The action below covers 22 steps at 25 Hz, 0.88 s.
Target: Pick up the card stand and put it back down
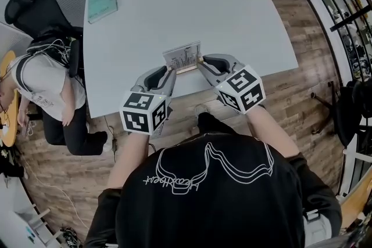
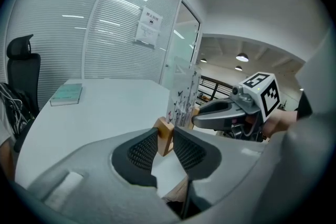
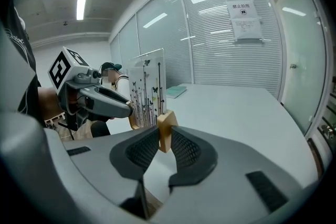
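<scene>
- Left gripper (image 1: 169,72): jaws clamped on the card stand's left wooden end
- Card stand (image 1: 183,57): upright between both grippers, at the near edge of the white table (image 1: 174,3)
- Right gripper (image 1: 203,61): jaws pinching its right wooden end

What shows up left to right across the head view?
Seated person → book → left gripper → stand → right gripper → shelves
</scene>
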Motion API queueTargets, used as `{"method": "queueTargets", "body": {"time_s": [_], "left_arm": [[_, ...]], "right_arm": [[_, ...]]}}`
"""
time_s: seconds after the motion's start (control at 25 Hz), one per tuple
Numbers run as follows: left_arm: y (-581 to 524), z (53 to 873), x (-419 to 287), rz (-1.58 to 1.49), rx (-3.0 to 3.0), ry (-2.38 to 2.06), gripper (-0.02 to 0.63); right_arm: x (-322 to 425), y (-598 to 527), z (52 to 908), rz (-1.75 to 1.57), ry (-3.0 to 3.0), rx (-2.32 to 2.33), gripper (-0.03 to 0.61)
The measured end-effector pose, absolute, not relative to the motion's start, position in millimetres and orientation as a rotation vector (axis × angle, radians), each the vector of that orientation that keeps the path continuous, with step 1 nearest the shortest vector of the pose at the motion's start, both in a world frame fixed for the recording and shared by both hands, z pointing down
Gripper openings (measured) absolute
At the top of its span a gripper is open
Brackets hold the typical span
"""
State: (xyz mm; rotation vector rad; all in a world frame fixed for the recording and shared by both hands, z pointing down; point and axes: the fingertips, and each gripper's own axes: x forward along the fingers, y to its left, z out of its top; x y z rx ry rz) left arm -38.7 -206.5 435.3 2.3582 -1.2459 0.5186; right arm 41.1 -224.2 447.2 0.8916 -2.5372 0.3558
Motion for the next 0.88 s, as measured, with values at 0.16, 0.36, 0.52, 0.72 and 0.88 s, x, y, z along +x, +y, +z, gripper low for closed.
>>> {"method": "queueTargets", "body": {"time_s": [0.16, 0.36, 0.52, 0.72, 0.88], "left_arm": [[-227, 458, -38, 0.537, 2.332, -1.242, 0.097], [-252, 489, -41, 0.564, 2.298, -1.223, 0.097], [-270, 511, -45, 0.578, 2.266, -1.22, 0.096], [-286, 537, -47, 0.601, 2.24, -1.194, 0.095], [-293, 556, -48, 0.611, 2.215, -1.174, 0.096]], "right_arm": [[41, -247, 469, 0.359, -2.516, 0.875, 0.075], [38, -273, 498, 0.355, -2.486, 0.844, 0.075], [34, -291, 521, 0.374, -2.461, 0.828, 0.075], [31, -307, 549, 0.409, -2.454, 0.81, 0.077], [30, -313, 570, 0.444, -2.423, 0.803, 0.077]]}}
